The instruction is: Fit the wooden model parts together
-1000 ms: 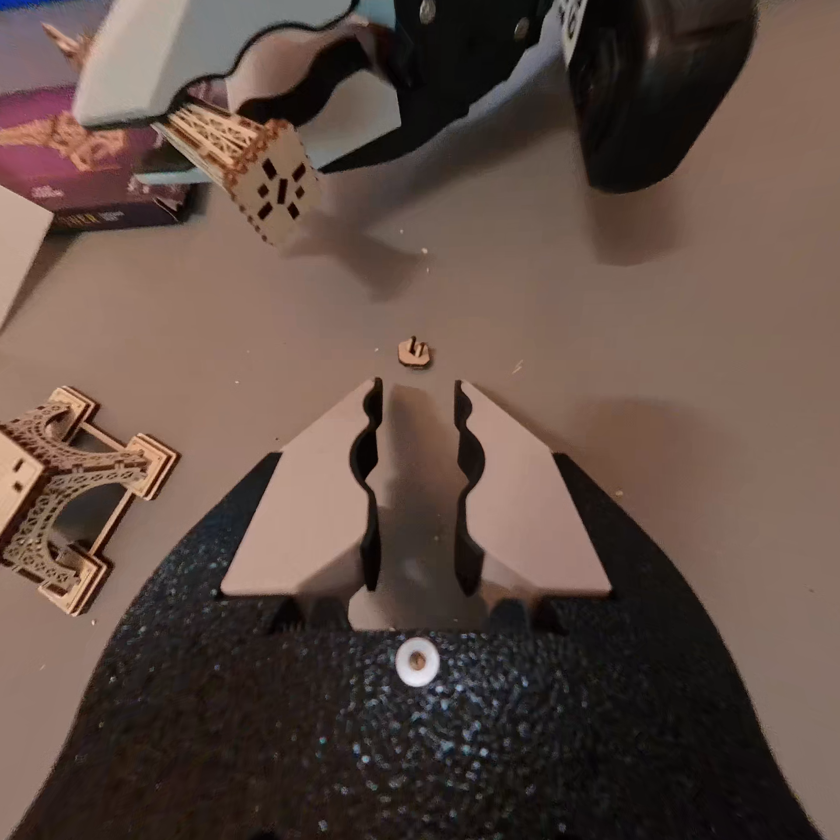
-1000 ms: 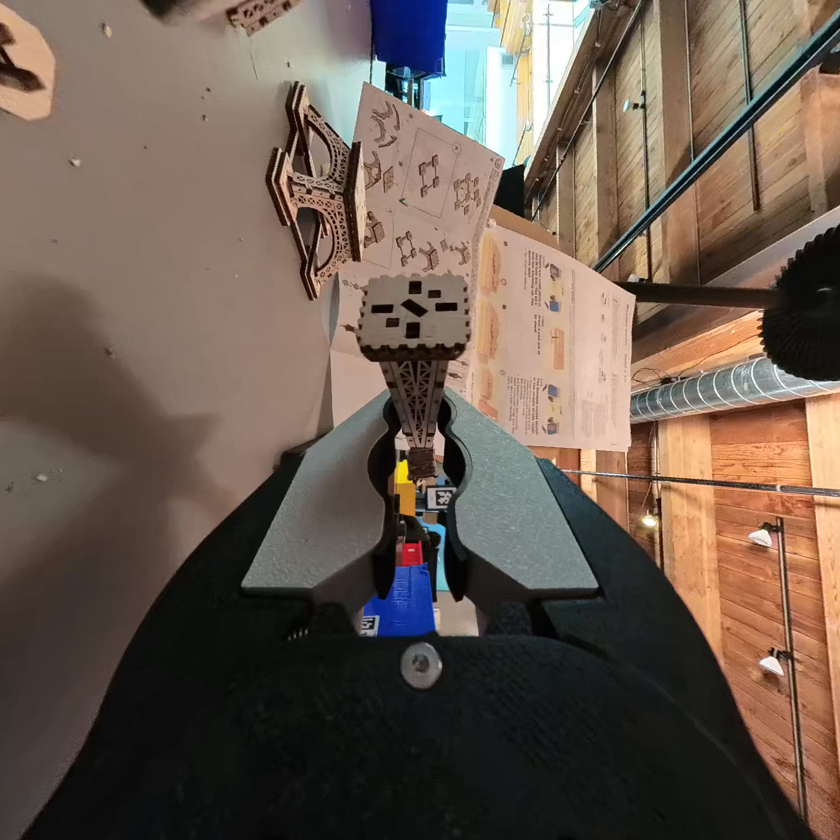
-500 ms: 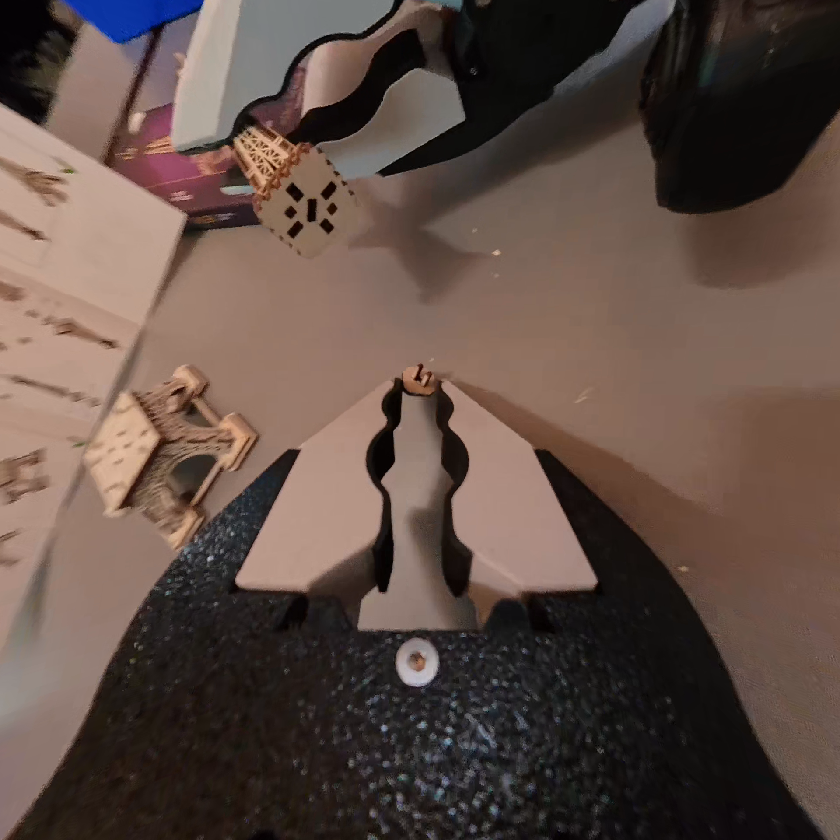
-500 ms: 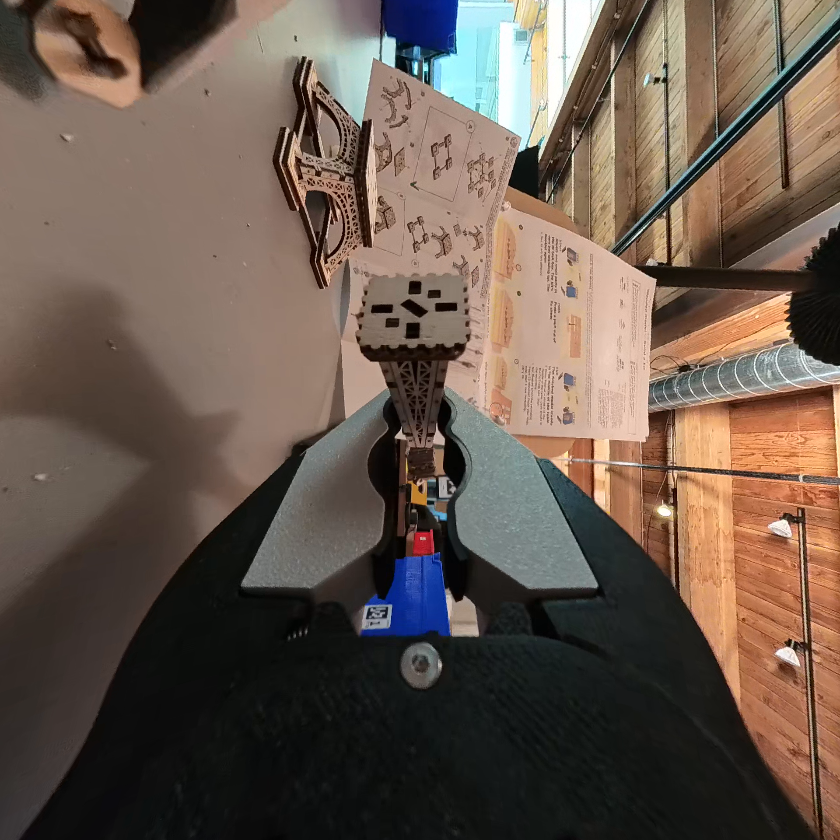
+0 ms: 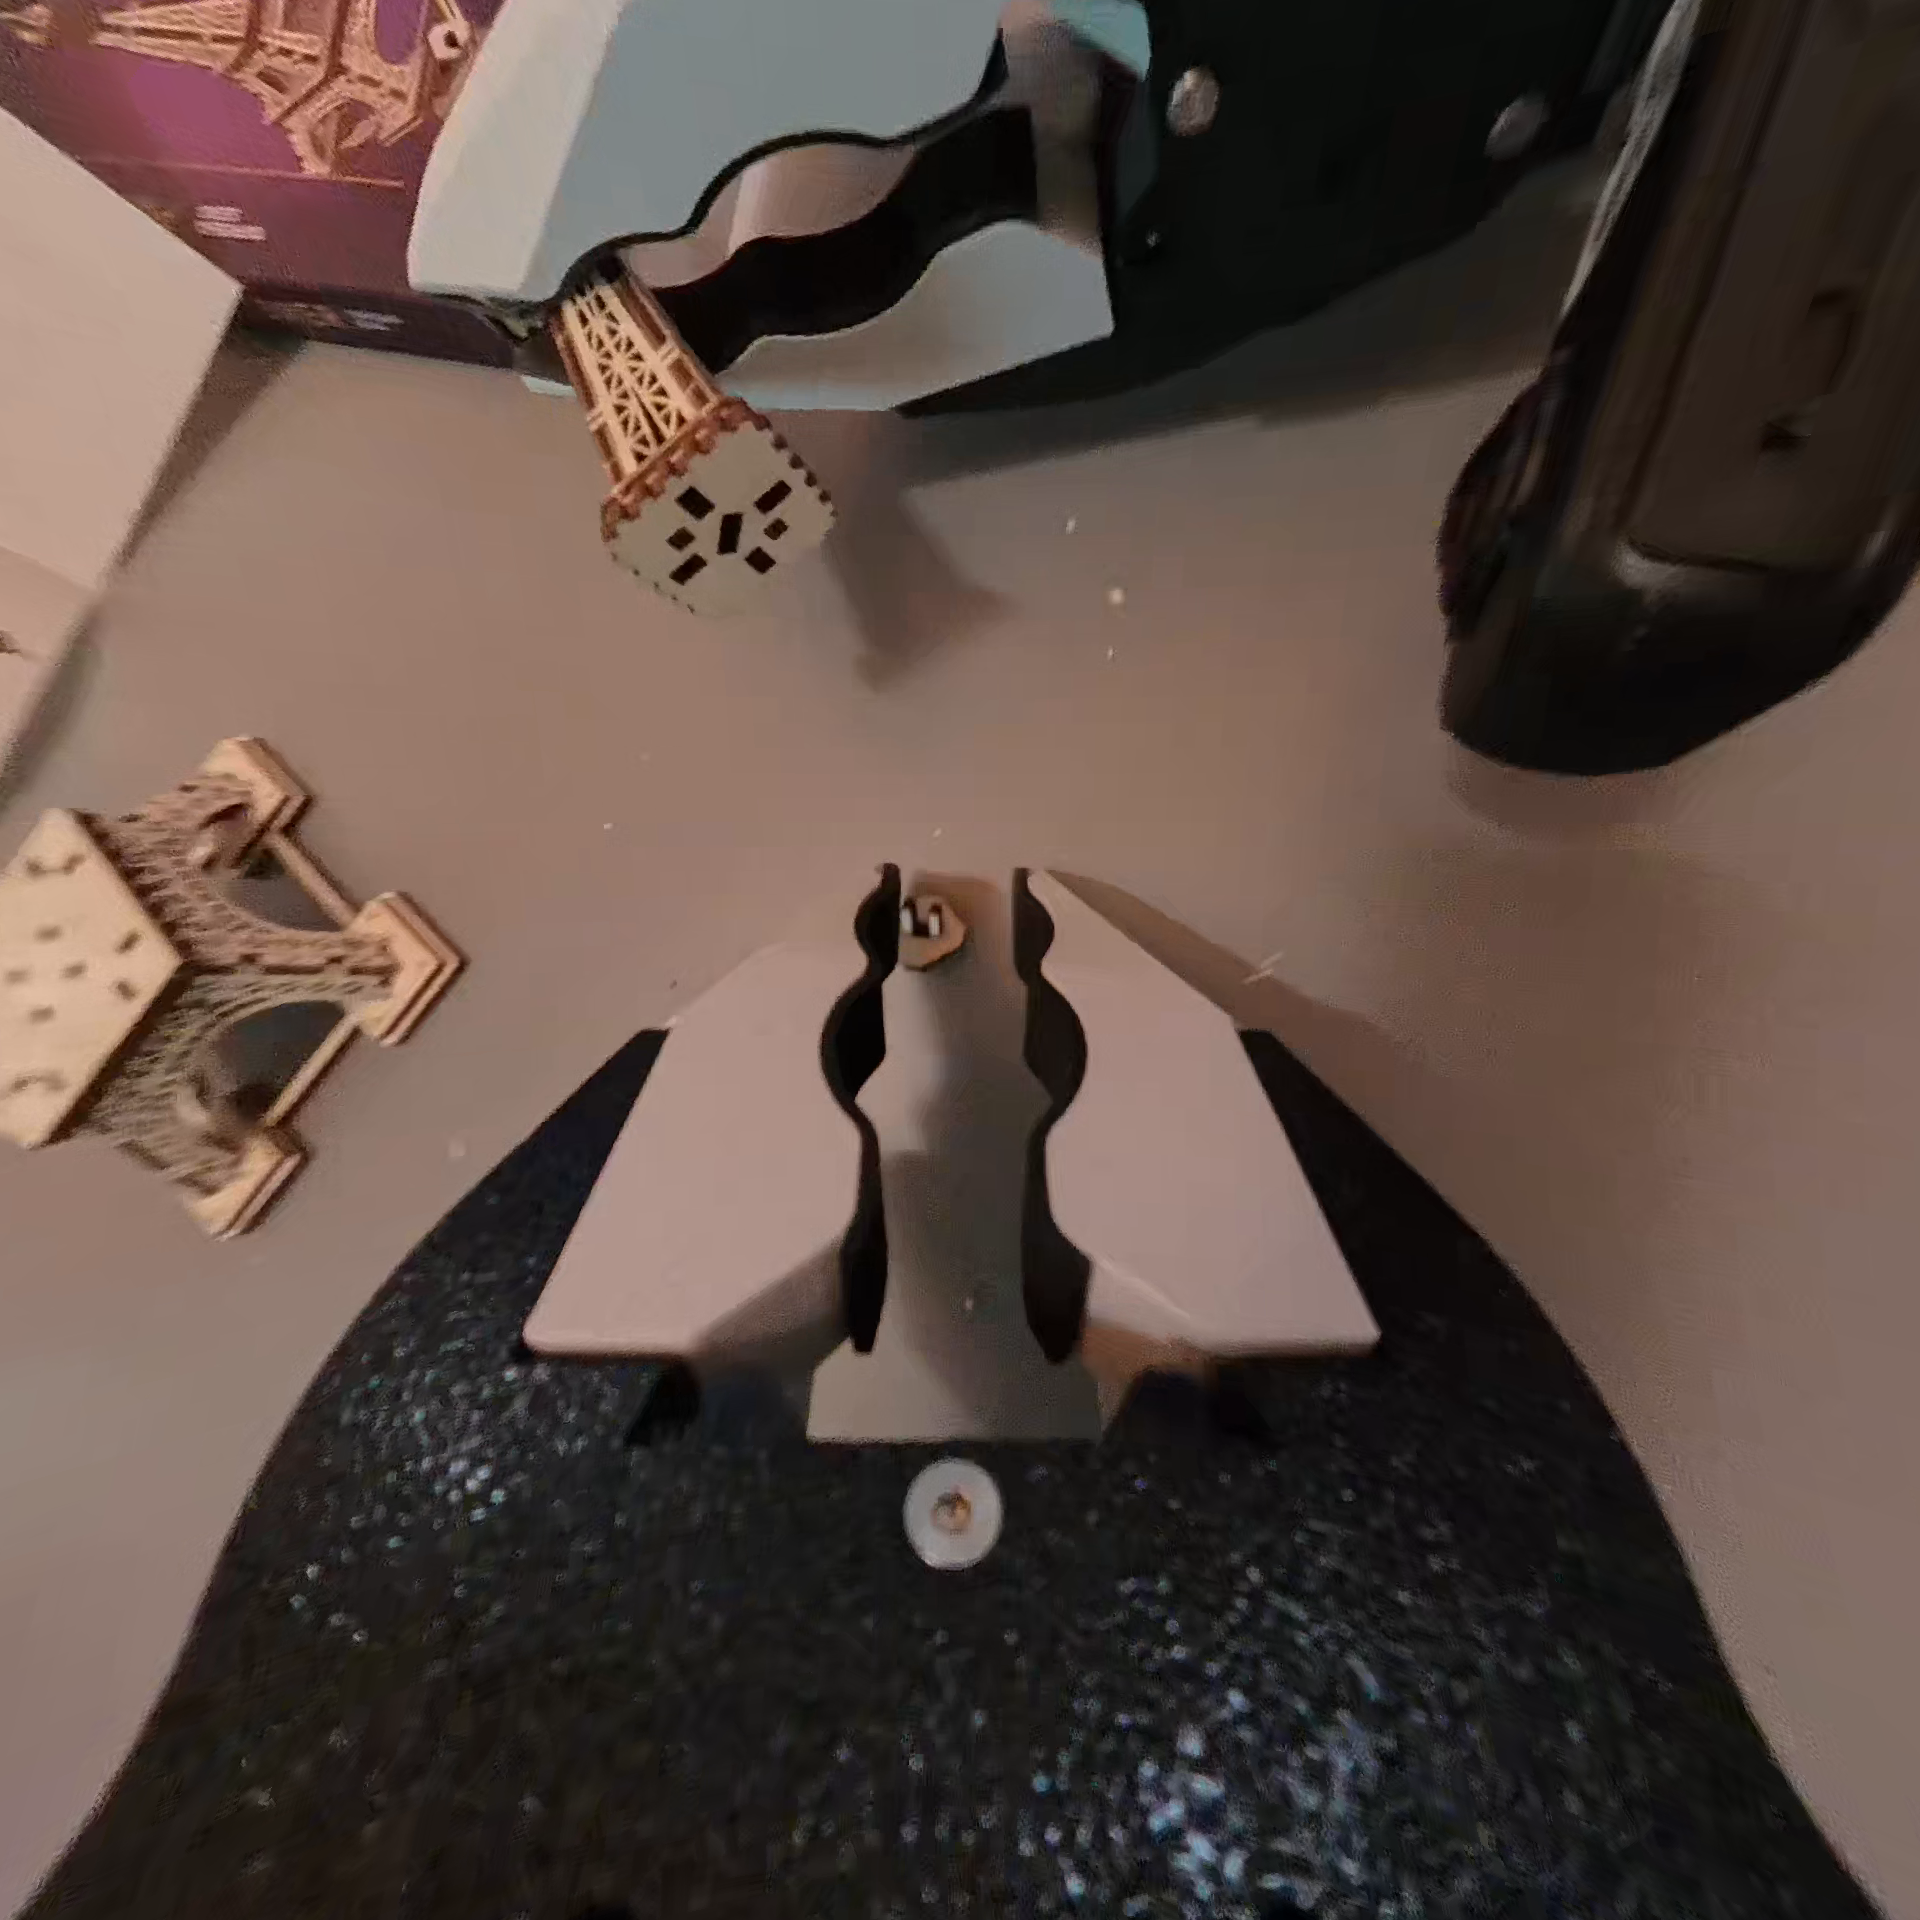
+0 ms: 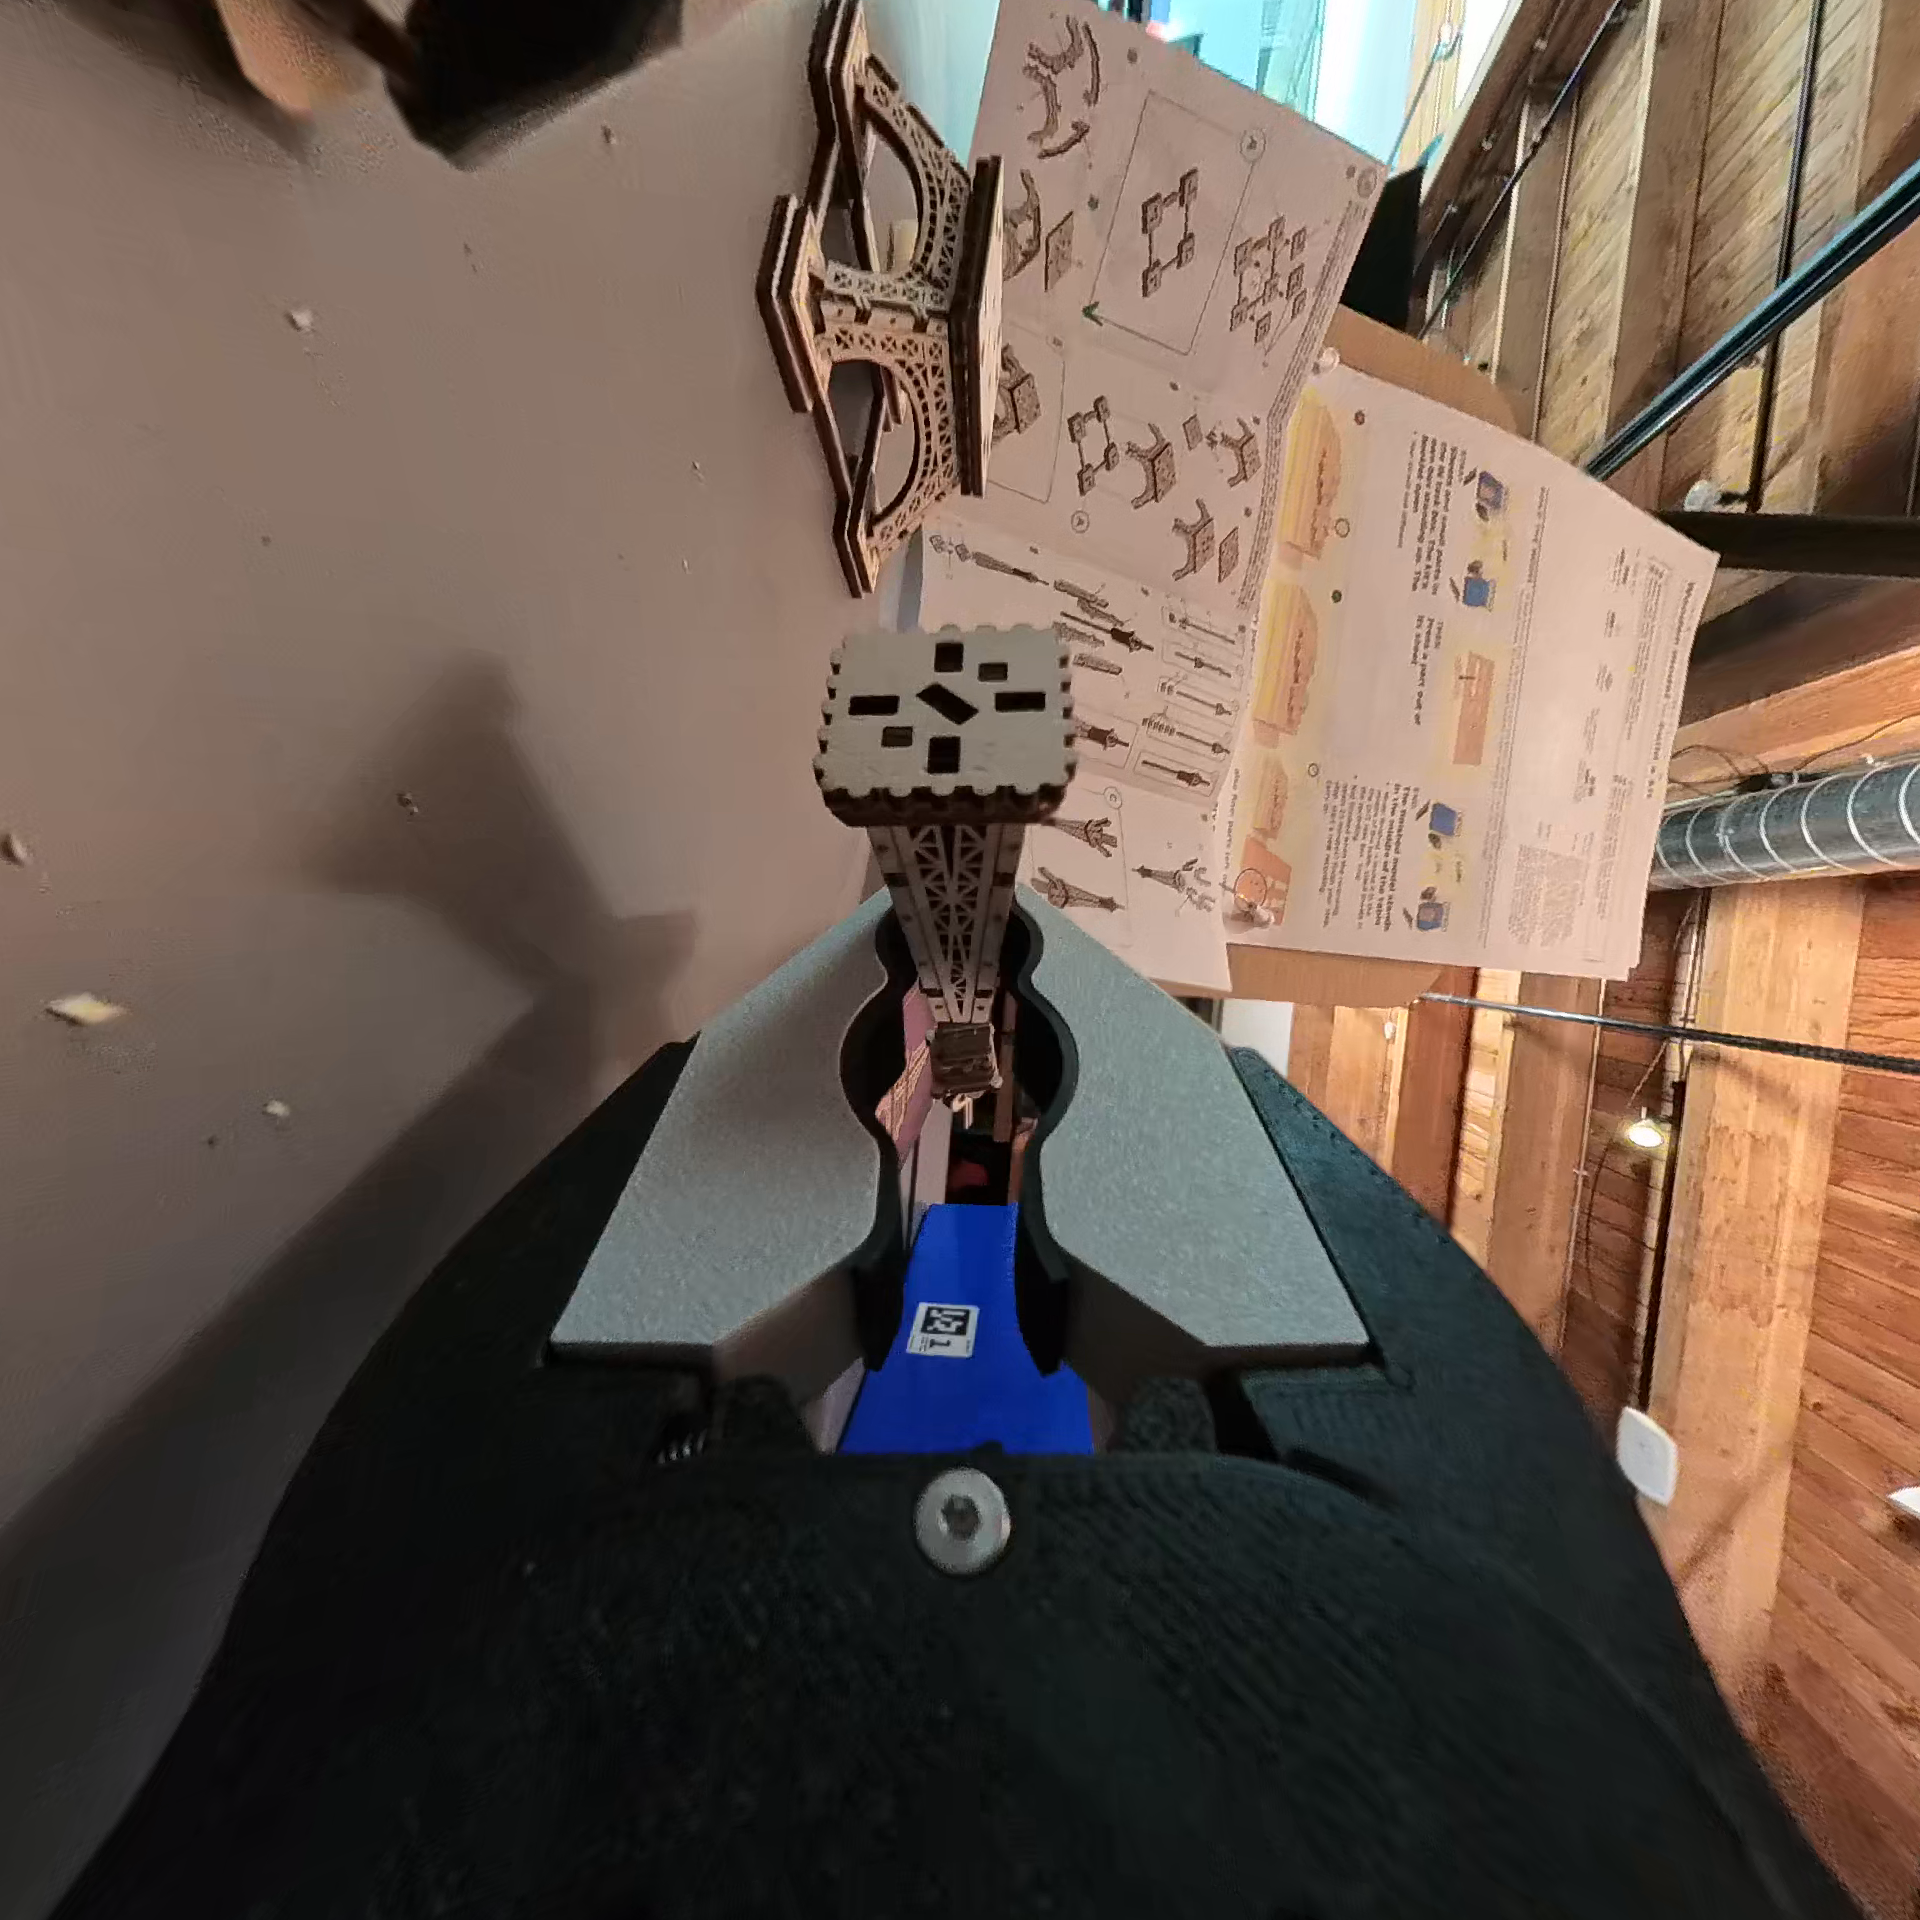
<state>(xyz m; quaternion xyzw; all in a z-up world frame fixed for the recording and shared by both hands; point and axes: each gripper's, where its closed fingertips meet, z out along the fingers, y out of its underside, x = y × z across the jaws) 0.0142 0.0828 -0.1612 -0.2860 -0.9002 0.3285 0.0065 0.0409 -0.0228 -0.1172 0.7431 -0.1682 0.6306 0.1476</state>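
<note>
**Spire held aloft, small piece between parted fingers**

The right gripper (image 6: 951,935) clamps the tapered wooden lattice spire (image 6: 948,769) above the grey surface (image 5: 1351,831). The left gripper (image 5: 948,914) has its fingers apart around a small round wooden piece (image 5: 930,923). The arched wooden tower base (image 5: 177,977) stands far left

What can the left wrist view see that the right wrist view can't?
Only the left wrist view shows the small wooden piece between the open left gripper's fingers, plus the purple box. Only the right wrist view shows the instruction sheets and wooden walls. Both show the tower top held by the right gripper, and the tower base.
</note>
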